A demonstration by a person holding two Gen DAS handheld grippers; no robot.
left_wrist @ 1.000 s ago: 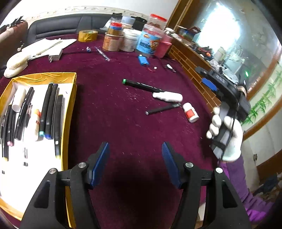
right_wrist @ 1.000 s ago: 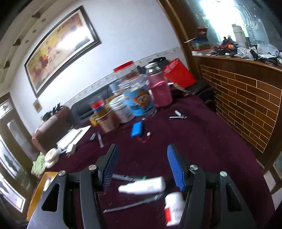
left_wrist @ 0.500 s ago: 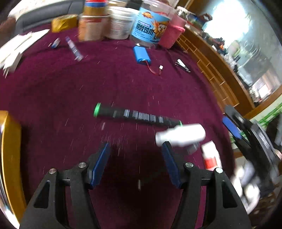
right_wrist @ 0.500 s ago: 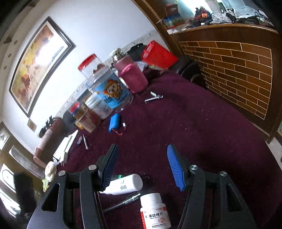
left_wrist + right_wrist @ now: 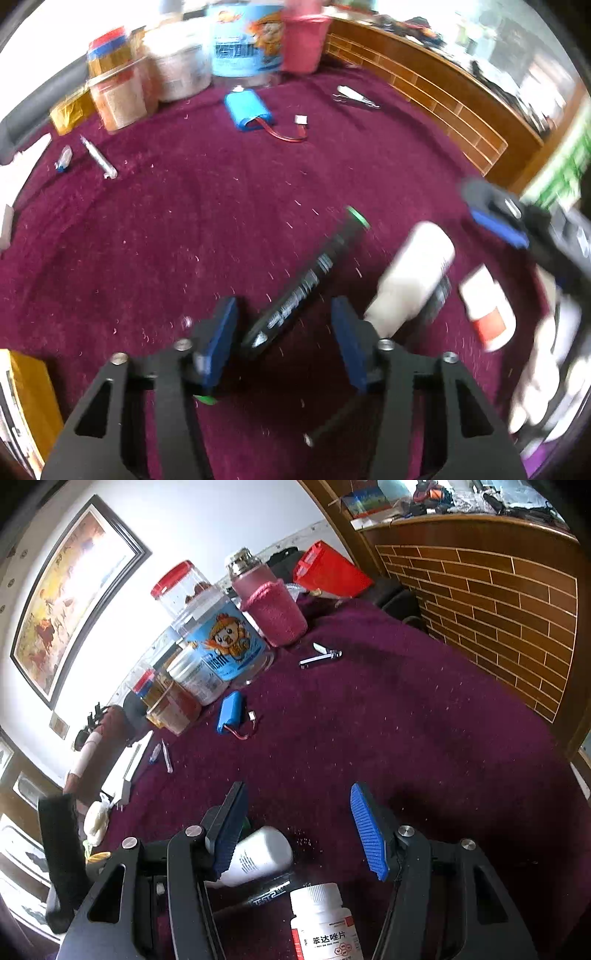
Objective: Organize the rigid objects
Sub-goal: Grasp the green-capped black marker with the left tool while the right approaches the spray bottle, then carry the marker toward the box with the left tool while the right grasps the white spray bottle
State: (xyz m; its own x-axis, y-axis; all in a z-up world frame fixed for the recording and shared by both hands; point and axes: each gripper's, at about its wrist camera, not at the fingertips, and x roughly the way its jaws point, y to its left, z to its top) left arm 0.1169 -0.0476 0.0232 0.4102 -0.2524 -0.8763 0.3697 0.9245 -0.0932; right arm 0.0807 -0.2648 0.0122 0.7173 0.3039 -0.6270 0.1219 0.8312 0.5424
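Black marker (image 5: 310, 280) lies slantwise between my closing left gripper (image 5: 284, 336); right gripper (image 5: 299, 830) gapes empty.

On the table (image 5: 147, 229), a marker (image 5: 306, 284) lies slantwise, its near end between the closing jaws of the left gripper (image 5: 284, 328), which do not yet press it. Right of the marker lies a bottle (image 5: 410, 280) on its side across a pen (image 5: 439, 295), and right of that a pill bottle (image 5: 487, 306), which sits before the right gripper (image 5: 299, 830). Behind them, a battery pack (image 5: 247, 110) lies mid-table with nail clippers (image 5: 354, 98) to its right, and jars (image 5: 181, 70) stand along the far edge.
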